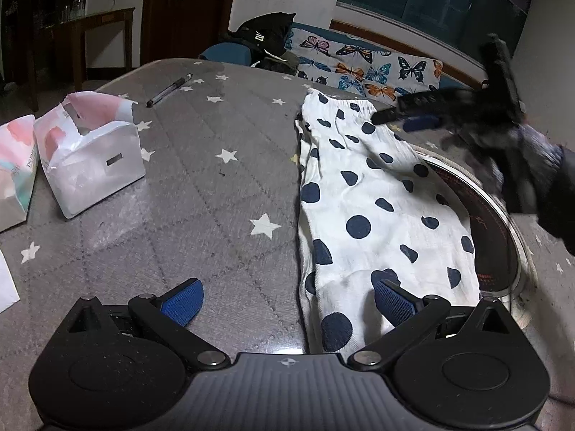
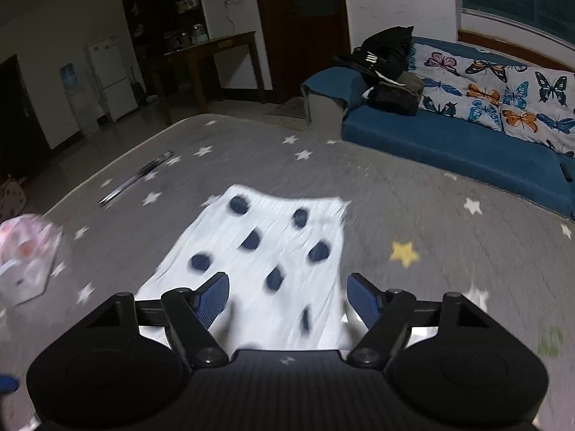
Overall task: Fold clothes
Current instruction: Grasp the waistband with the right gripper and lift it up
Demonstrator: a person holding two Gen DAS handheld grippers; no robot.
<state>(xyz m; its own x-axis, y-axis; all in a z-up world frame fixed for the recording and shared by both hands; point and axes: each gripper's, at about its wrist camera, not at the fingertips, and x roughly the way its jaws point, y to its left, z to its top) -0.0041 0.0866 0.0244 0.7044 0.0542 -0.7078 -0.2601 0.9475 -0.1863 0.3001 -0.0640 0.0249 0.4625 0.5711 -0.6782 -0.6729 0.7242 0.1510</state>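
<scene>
My left gripper [image 1: 287,301] and right gripper [image 2: 287,298] are both wide open, holding nothing. The white cotton garment with navy dots [image 1: 370,212] lies flat on the grey star-patterned table cover [image 1: 215,179]. I judge the next fold needs gripping its near hem.
</scene>
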